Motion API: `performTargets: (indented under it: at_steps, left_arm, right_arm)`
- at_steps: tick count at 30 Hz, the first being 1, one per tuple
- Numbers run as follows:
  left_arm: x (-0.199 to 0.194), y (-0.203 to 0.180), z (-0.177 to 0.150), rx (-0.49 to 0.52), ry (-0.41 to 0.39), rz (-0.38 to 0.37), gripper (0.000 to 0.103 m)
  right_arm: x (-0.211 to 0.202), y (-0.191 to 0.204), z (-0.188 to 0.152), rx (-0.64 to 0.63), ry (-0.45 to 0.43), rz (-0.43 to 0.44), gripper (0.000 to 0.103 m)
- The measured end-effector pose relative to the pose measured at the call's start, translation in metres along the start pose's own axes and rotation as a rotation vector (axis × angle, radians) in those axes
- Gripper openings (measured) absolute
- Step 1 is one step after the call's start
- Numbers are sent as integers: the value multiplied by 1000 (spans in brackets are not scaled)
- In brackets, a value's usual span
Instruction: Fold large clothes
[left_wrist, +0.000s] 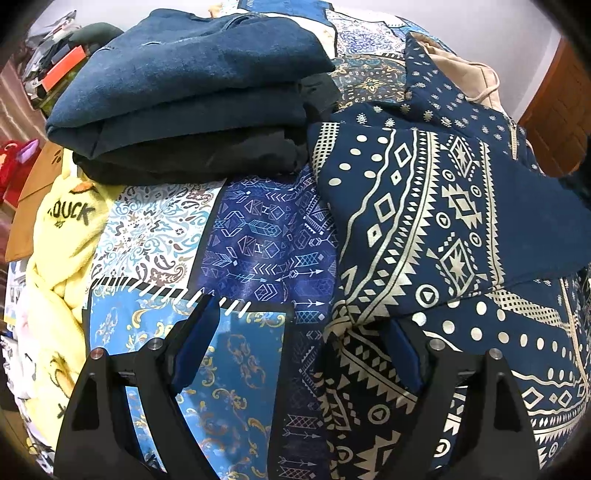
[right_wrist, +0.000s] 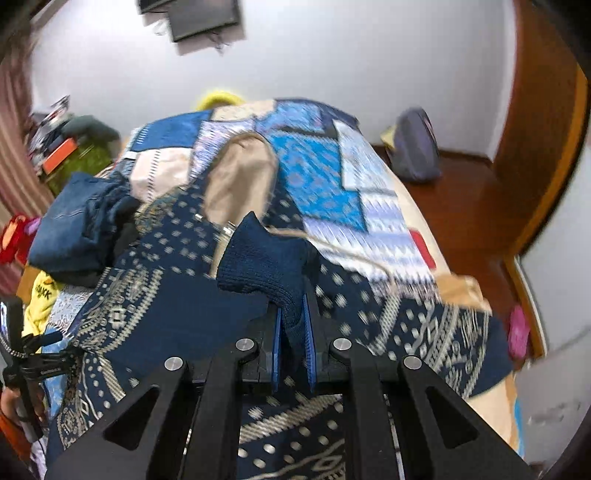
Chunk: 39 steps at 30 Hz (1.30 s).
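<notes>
A navy hoodie with a cream tribal print (left_wrist: 424, 221) lies on the bed, its sleeve folded across the body. It also shows in the right wrist view (right_wrist: 177, 295). My left gripper (left_wrist: 295, 325) is open and empty, low over the bedspread beside the hoodie's left edge. My right gripper (right_wrist: 293, 332) is shut on the hoodie's navy ribbed cuff (right_wrist: 266, 262) and holds it up above the garment. The hoodie's beige hood lining (right_wrist: 240, 177) lies beyond.
A stack of folded dark blue and black clothes (left_wrist: 192, 96) sits at the back left on the patterned blue bedspread (left_wrist: 251, 236). A yellow garment (left_wrist: 62, 258) lies at the bed's left edge. Wooden floor (right_wrist: 461, 206) and a grey bag (right_wrist: 415, 144) are to the right.
</notes>
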<state>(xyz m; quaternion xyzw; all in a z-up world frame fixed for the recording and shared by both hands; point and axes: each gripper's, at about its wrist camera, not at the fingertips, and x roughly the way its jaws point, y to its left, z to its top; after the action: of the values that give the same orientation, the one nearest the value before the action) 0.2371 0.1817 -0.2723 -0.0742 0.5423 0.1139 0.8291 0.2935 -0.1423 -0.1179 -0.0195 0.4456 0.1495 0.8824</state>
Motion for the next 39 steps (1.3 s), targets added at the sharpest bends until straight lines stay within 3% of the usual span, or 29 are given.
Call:
performTargets:
  at_steps: [11,19,28,30,35,39]
  left_arm:
    - [4,7,-3,-17,11,35,84]
    - [-7,5,-11,13,13,46,84]
    - [-66,-15,-1,81,-101,18,84]
    - [-85,-24,9,94,-149,1,84]
    - [-118,-53,40,125,-246,-62,84]
    - [-130,-82,61,153,-288,-118,85]
  right_arm:
    - [19,-52,-39,155,125,-69,10]
    - [18,-73,-57,185,209,-73,10]
    - [-20,-86,-39,148,132,-94,11]
    - [-32,-90,-33,150,100,-97,16]
    - [-64,-111,-22,186,-1,-138,54]
    - [-79,-135,-22,217,-38,-186,58]
